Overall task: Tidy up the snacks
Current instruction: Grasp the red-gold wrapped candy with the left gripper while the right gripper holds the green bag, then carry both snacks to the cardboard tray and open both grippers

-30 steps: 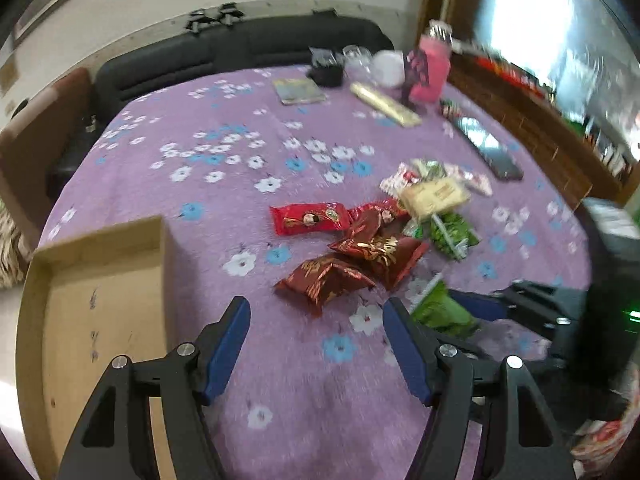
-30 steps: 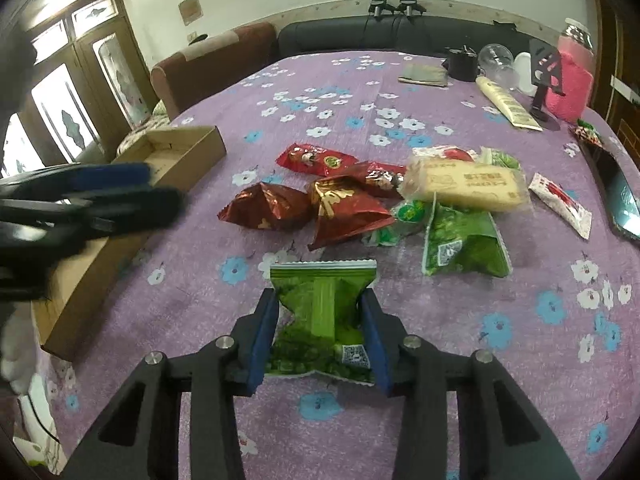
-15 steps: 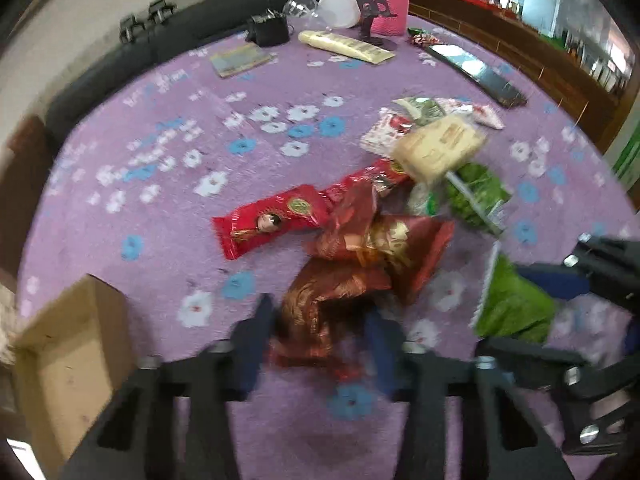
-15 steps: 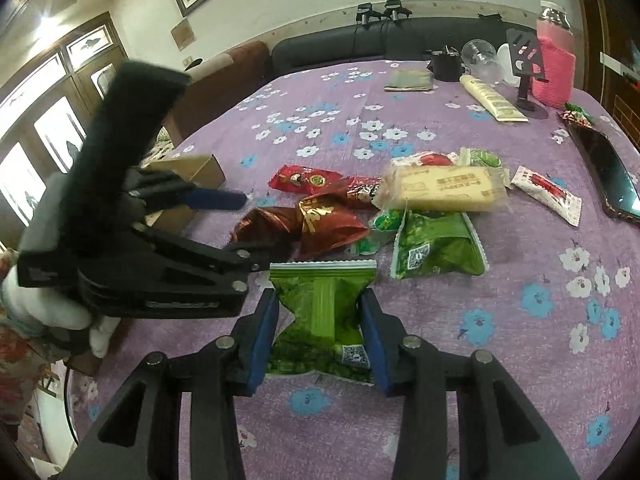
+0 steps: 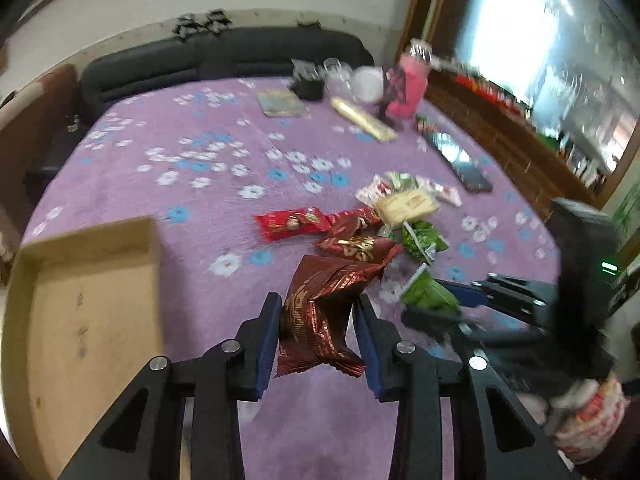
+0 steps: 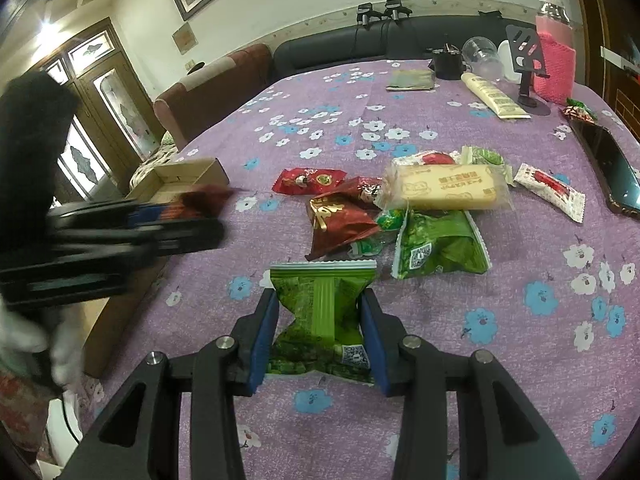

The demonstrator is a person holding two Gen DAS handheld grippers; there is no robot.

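In my left gripper [image 5: 318,334] I hold a crumpled dark red foil snack packet with gold print [image 5: 320,312], lifted clear of the table; both blue pads press into its sides. My right gripper [image 6: 320,330] is clamped on a green plastic snack packet with a pale crimped top edge [image 6: 322,312], its back seam facing me and a small square code printed near its lower corner.

On the purple flowered tablecloth [image 6: 400,360] lies the loose heap: a second dark red foil packet with gold characters [image 6: 340,220], a bright red wrapper with a round picture [image 6: 310,181], another green packet with a square code [image 6: 438,246], a long pale yellow wafer pack in clear film [image 6: 444,188] with a line of writing too small for me to read, and a white sachet with red print [image 6: 550,192] just beside it.

An open brown cardboard box [image 5: 84,320] sits at the table's left edge, partly cut off in the left wrist view. From the right wrist camera the left gripper is a dark blur across the box. Further back stand a pink knitted bottle cover [image 6: 554,68], a clear plastic cup [image 6: 480,56] and a cream tube [image 6: 494,96]; their labels are illegible.
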